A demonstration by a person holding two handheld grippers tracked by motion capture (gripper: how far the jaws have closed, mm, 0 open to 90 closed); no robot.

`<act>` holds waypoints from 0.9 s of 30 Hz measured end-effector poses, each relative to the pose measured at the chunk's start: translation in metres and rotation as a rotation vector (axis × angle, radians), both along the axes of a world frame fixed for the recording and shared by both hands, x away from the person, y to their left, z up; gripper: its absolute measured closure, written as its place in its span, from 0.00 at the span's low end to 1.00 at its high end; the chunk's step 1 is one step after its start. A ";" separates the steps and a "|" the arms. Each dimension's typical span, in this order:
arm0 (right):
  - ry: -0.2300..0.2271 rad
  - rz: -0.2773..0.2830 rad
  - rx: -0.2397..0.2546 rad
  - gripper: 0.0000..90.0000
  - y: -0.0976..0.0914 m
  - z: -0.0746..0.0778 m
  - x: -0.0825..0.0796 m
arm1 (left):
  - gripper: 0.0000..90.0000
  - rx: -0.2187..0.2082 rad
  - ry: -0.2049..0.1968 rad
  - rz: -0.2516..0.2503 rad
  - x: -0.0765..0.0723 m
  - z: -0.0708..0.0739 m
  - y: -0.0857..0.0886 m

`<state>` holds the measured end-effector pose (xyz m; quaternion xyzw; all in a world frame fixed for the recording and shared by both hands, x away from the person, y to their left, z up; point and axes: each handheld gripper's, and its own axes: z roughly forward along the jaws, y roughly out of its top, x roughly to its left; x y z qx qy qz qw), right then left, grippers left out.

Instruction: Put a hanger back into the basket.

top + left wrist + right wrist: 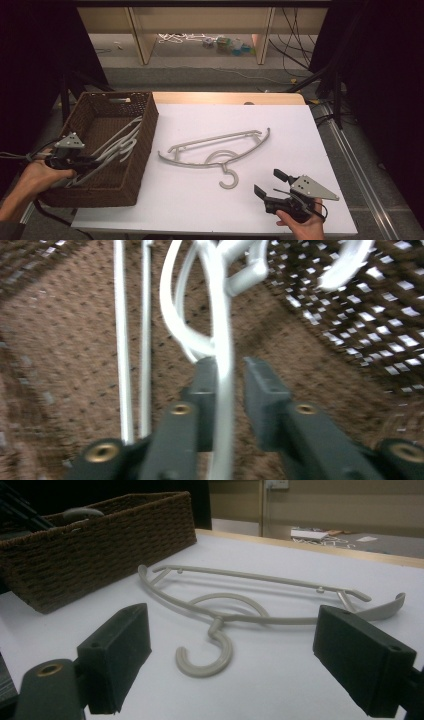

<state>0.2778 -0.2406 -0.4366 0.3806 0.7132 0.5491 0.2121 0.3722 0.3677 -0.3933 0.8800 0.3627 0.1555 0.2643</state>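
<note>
Black jaws of the left hand-held gripper (223, 405) stand slightly apart inside the wicker basket (87, 192), with a white hanger rod (223, 365) running up between them. It lies against the left jaw, a gap shows on the other side, and the pads do not seem to press on it, so the hanger looks released or nearly so. More white hangers (117, 145) lean just ahead of that gripper, their arms resting on the basket's far wall.

Over on the desk (300, 135), the right hand-held gripper (235, 655) has its jaws spread wide and empty. A grey hanger (240, 612) lies flat directly ahead of it, hook (207, 657) pointing toward the jaws and near them, the shoulders farther off.

That grey hanger looks like thin moulded plastic: light, stiff with some spring in the arms, and smooth enough to slide on the desk or twist in a loose pinch. A sound hold would be the neck where the hook meets the arched body, or the straight crossbar; the curved hook tip would likely let it swing.
</note>
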 end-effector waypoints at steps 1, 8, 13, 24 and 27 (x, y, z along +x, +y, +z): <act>-0.007 0.005 0.025 0.18 0.001 -0.001 0.001 | 0.67 -0.035 -0.023 0.041 -0.002 -0.001 -0.003; -0.002 0.000 0.007 0.18 0.000 0.000 0.000 | 0.47 -0.141 -0.166 0.073 -0.019 0.035 -0.015; -0.014 0.003 0.027 0.18 0.001 -0.001 0.000 | 0.44 -0.282 -0.244 0.125 -0.052 0.059 -0.037; -0.009 0.011 0.013 0.18 0.001 0.000 0.000 | 0.37 -0.411 -0.284 0.033 -0.088 0.071 -0.099; -0.020 0.009 0.022 0.18 0.002 -0.001 0.000 | 0.36 -0.443 -0.286 0.028 -0.099 0.070 -0.114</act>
